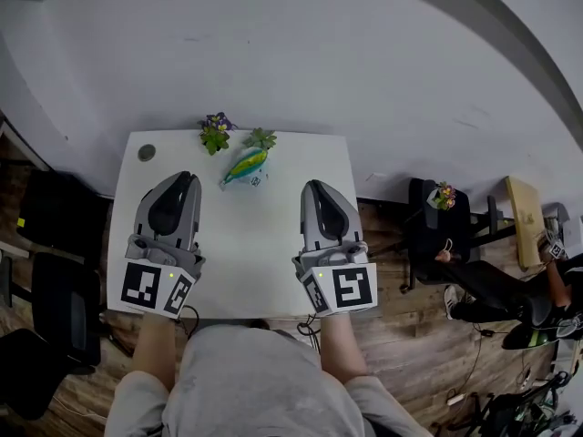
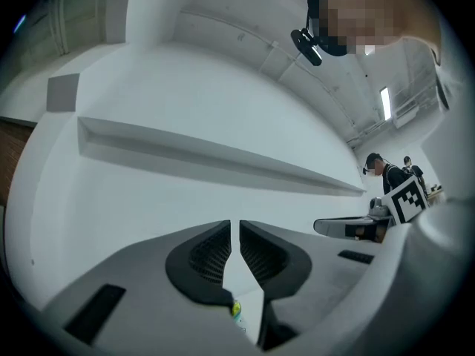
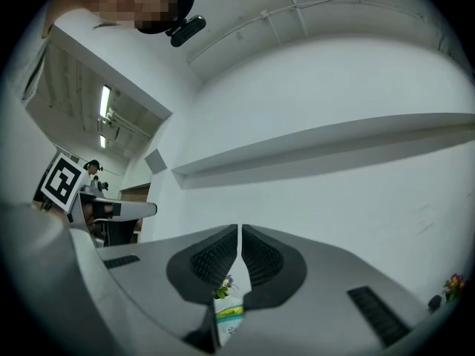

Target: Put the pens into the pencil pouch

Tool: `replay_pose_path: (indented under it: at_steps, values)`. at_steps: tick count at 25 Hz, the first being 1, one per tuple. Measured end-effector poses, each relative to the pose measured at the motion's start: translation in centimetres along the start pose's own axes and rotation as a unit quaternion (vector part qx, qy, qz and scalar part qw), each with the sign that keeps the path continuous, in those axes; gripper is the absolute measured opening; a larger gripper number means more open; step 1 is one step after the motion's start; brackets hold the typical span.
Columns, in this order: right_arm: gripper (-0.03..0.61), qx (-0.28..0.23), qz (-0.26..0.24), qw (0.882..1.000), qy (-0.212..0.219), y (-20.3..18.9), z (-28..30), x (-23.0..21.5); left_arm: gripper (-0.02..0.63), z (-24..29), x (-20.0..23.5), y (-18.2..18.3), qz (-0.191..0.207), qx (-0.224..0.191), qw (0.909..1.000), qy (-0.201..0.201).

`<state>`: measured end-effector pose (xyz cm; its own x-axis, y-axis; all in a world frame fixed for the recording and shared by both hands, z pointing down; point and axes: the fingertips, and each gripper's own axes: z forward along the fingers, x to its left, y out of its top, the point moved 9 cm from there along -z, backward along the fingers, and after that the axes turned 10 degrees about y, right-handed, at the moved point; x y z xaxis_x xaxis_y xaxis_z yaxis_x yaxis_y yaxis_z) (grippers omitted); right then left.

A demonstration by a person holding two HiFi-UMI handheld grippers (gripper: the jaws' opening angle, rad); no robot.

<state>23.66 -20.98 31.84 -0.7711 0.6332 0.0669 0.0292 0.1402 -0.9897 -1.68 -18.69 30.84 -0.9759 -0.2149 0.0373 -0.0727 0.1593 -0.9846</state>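
Observation:
A green, blue and yellow pencil pouch (image 1: 246, 165) lies at the back of the white table (image 1: 246, 271), just in front of two small potted plants (image 1: 216, 133). No pens show in any view. My left gripper (image 1: 185, 178) hovers over the table's left half, left of the pouch, shut with nothing between its jaws. Over the right half my right gripper (image 1: 314, 188) is also shut and empty, to the right of the pouch. In the left gripper view the gripper (image 2: 235, 226) points at the white wall. The right gripper (image 3: 239, 232) does too, with a sliver of the pouch (image 3: 230, 314) below its jaws.
A grey disc (image 1: 147, 152) sits in the table's back left corner. Black chairs (image 1: 62, 308) stand left of the table, another black chair (image 1: 437, 218) to the right on the wooden floor. A person (image 1: 537, 289) sits at the far right. A white wall rises behind the table.

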Motion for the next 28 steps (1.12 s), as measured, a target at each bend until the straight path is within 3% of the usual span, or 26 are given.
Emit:
replay_pose_path:
  at_steps: [5,9,12,15,24,28]
  values:
    - [0.037,0.028,0.016,0.999,-0.013,-2.2,2.9,-0.8,0.028,4.6,1.5,-3.5,0.004,0.060,0.9972,-0.045]
    - [0.037,0.063,0.031,0.997,-0.023,-4.7,4.5,-0.8,0.028,7.3,2.6,-8.1,-0.003,0.125,0.9884,-0.086]
    - [0.037,0.088,0.041,0.995,-0.030,-6.1,5.1,-0.7,0.034,8.8,3.2,-11.5,0.000,0.172,0.9786,-0.113]
    - [0.037,0.107,0.045,0.993,-0.035,-7.2,5.7,-0.8,0.127,10.3,3.7,-14.6,0.004,0.211,0.9672,-0.141]
    - [0.037,0.166,0.051,0.983,-0.062,-9.8,6.0,-0.7,0.196,12.9,5.7,-24.6,0.039,0.308,0.9327,-0.184]
    - [0.037,0.177,0.048,0.980,-0.076,-10.5,5.9,-0.8,0.199,13.4,6.0,-27.6,0.047,0.331,0.9227,-0.192]
